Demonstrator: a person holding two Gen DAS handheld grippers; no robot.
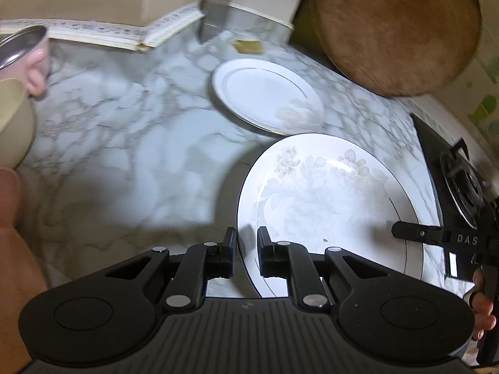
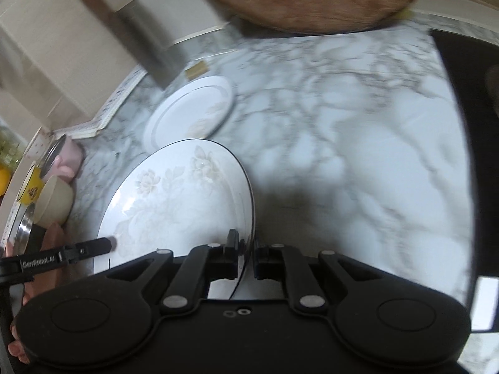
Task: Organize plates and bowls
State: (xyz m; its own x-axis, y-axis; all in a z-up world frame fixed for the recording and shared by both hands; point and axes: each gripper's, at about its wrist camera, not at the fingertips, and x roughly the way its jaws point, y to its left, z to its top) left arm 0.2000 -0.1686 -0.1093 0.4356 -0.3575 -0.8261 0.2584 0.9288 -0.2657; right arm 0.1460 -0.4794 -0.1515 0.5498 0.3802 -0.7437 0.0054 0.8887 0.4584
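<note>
A large white floral plate (image 1: 327, 199) is held between both grippers above the marble counter (image 1: 124, 131). My left gripper (image 1: 246, 240) is shut on its left rim. My right gripper (image 2: 246, 246) is shut on its right rim; the plate (image 2: 174, 202) stretches left from there. The right gripper also shows in the left wrist view (image 1: 405, 229), and the left gripper in the right wrist view (image 2: 103, 244). A smaller white plate (image 1: 268, 95) lies flat on the counter behind; it also shows in the right wrist view (image 2: 190, 109). A beige bowl (image 2: 56, 201) and a pink cup (image 2: 67, 155) stand at the left.
A round wooden board (image 1: 396, 28) leans at the back right. A black gas stove (image 1: 461, 180) lies at the right. A grey post (image 1: 215, 9) stands at the back wall. A yellow bowl (image 2: 29, 187) and a steel lid (image 2: 23, 227) sit at the far left.
</note>
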